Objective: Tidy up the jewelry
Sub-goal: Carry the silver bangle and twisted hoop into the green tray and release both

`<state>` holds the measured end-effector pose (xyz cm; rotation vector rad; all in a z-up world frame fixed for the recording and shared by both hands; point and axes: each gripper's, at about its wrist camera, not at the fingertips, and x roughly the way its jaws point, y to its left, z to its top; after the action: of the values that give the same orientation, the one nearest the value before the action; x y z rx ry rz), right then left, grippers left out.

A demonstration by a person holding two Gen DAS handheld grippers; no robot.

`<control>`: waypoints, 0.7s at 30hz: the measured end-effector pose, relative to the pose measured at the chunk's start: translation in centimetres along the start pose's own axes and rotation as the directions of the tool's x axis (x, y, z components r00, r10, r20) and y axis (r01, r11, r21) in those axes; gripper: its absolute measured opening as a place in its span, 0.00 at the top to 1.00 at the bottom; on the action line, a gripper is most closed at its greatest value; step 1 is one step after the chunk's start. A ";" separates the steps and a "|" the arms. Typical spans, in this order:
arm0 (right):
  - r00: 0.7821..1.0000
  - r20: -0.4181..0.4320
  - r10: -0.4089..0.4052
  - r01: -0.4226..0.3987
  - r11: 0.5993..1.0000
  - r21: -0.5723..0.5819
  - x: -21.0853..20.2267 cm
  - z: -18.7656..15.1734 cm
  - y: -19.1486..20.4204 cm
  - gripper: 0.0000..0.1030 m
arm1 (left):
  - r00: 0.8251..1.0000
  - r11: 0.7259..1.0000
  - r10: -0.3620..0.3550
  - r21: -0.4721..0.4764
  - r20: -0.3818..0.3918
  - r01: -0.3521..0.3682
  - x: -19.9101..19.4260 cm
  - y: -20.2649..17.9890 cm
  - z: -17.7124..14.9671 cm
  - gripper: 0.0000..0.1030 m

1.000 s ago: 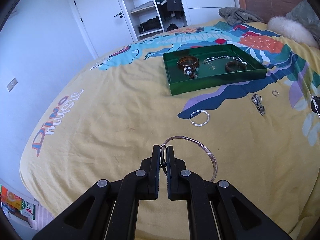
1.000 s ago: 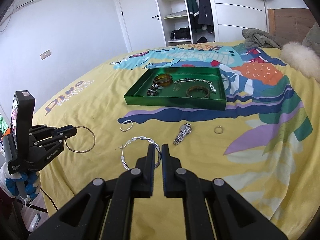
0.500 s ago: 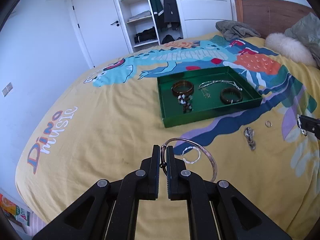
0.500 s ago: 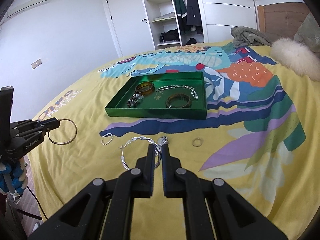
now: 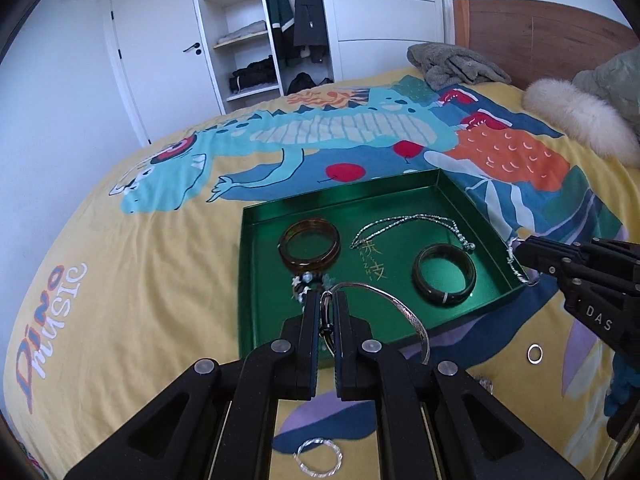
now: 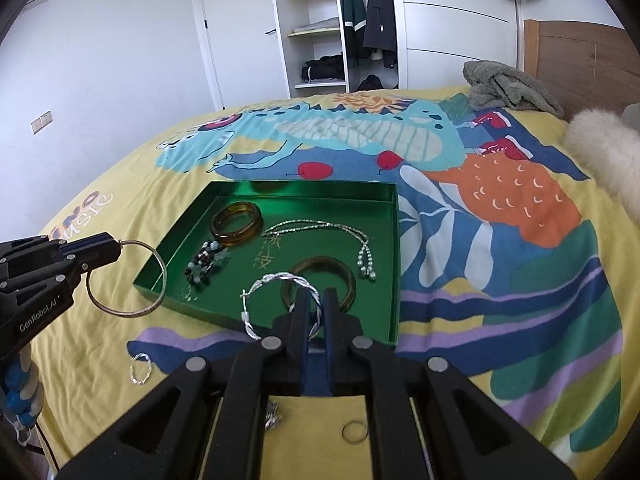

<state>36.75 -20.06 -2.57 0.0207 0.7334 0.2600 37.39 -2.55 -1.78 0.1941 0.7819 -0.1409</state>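
A green tray (image 5: 340,196) lies on the yellow dinosaur bedspread. In it are an amber bangle (image 5: 310,244), a dark bangle (image 5: 444,278), a silver necklace (image 5: 404,224) and a bead bracelet (image 6: 204,264). My left gripper (image 5: 327,300) is shut on a thin silver bangle (image 5: 404,312), held over the tray's near left part. My right gripper (image 6: 314,300) is shut on a twisted silver hoop (image 6: 276,280) above the tray's (image 6: 304,190) near edge. Each gripper shows in the other's view: left gripper (image 6: 114,250), right gripper (image 5: 520,248).
On the bedspread in front of the tray lie a small twisted hoop (image 6: 141,368), a plain ring (image 6: 355,432) and a silver charm (image 6: 274,416). A grey cloth (image 6: 508,88) and a fluffy cushion (image 5: 576,116) sit near the headboard. An open wardrobe stands behind the bed.
Both grippers have travelled forward across the bed with their rings and now hang at the tray. The loose pieces on the bedspread have slipped below and behind the fingers.
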 end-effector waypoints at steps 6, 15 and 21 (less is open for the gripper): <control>0.998 -0.064 -0.015 0.013 0.999 -0.032 5.9 1.4 -0.3 0.95 | 0.998 1.000 -0.018 0.003 -0.064 0.019 5.9 -1.3 1.2 0.94; 0.983 -0.174 -0.055 0.034 0.992 -0.122 11.9 -0.1 -0.1 0.95 | 0.988 1.000 -0.023 -0.017 -0.151 0.021 10.5 -1.1 -0.6 0.94; 0.979 -0.169 -0.114 0.076 0.974 -0.212 13.0 0.3 0.7 0.95 | 0.986 1.000 -0.021 -0.022 -0.163 0.018 11.3 -1.2 -1.4 0.94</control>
<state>46.05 -16.25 -10.85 -0.2363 0.8822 0.2464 44.09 -4.03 -10.93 0.1800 0.9483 -0.1368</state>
